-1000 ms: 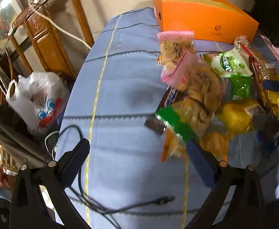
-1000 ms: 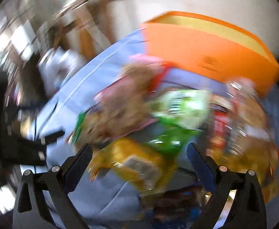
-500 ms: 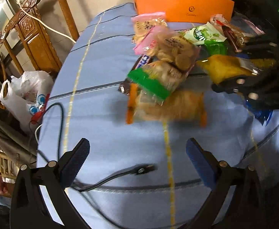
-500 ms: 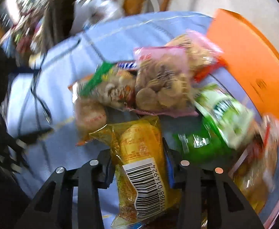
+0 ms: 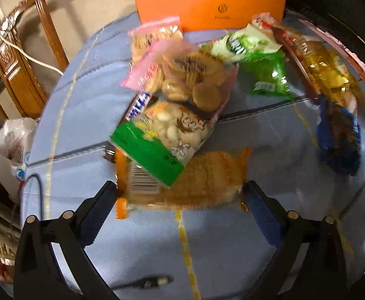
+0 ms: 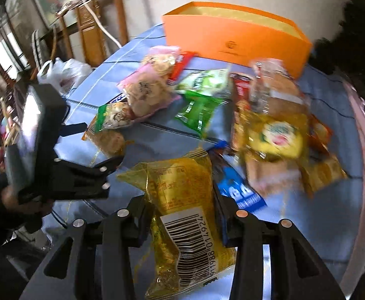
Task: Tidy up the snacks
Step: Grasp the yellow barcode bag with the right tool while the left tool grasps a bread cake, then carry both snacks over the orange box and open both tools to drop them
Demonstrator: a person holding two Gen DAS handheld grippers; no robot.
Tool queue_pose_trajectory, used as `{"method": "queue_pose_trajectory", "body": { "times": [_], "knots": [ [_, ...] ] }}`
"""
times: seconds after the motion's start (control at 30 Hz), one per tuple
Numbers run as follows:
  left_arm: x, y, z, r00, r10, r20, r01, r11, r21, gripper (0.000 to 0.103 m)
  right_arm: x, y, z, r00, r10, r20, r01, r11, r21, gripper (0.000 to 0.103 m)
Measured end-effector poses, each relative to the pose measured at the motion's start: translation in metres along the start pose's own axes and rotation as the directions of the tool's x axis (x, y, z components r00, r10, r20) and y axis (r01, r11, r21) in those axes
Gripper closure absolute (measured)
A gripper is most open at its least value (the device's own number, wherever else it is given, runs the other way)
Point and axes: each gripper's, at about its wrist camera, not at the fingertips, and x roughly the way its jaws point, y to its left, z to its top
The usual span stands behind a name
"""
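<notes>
Currently | right gripper (image 6: 182, 215): clenched on yellow snack packet (image 6: 182, 212), lifted clear for sorting | left gripper (image 5: 180, 197): spread wide, straddling orange cracker pack (image 5: 197, 182) | orange box (image 6: 234, 42): likely destination

Yellow snack packet (image 6: 182, 207) held barcode-up; other snack bags (image 5: 182, 95) heaped before orange box (image 5: 209, 7).

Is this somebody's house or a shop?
Probably a home: carved wooden chair, a round table under a blue cloth piled with snack packets, and a plastic bag beside it.
</notes>
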Motion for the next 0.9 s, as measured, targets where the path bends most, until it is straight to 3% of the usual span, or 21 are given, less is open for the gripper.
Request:
{"method": "queue_pose_trajectory", "body": {
  "times": [0.07, 0.27, 0.37, 0.43, 0.53, 0.63, 0.9],
  "knots": [
    [0.004, 0.009, 0.000, 0.999, -0.045, 0.017, 0.047, 0.996, -0.077, 0.004, -0.008, 0.000, -0.003, 1.000, -0.025, 0.004, 0.025, 1.000, 0.008, 0.061],
    [0.000, 0.007, -0.002, 0.999, -0.019, 0.036, 0.023, 0.994, -0.110, 0.014, -0.026, -0.002, -0.014, 0.999, -0.036, 0.002, 0.036, 0.998, 0.053, 0.061],
    [-0.007, 0.012, -0.002, 0.998, -0.052, 0.026, 0.056, 0.988, -0.145, 0.022, -0.031, 0.003, -0.013, 0.999, -0.035, 0.011, 0.034, 0.999, 0.042, 0.061],
    [-0.010, 0.022, -0.005, 0.998, -0.064, 0.020, 0.067, 0.980, -0.186, 0.022, -0.033, 0.004, -0.012, 0.999, -0.026, 0.022, 0.025, 0.999, 0.042, 0.061],
    [-0.012, 0.025, -0.010, 1.000, -0.016, 0.011, 0.017, 0.985, -0.173, 0.022, -0.033, 0.004, -0.008, 1.000, -0.012, 0.028, 0.011, 0.999, 0.052, 0.061],
    [-0.022, 0.028, -0.014, 1.000, -0.010, 0.008, 0.011, 0.984, -0.178, 0.022, -0.033, 0.005, -0.004, 0.999, -0.006, 0.037, 0.004, 0.999, 0.047, 0.061],
    [-0.078, 0.030, -0.009, 0.999, 0.030, 0.016, -0.027, 0.985, -0.172, 0.022, -0.047, 0.008, 0.013, 0.993, 0.017, 0.114, -0.023, 0.999, 0.048, 0.061]
  ]
}}
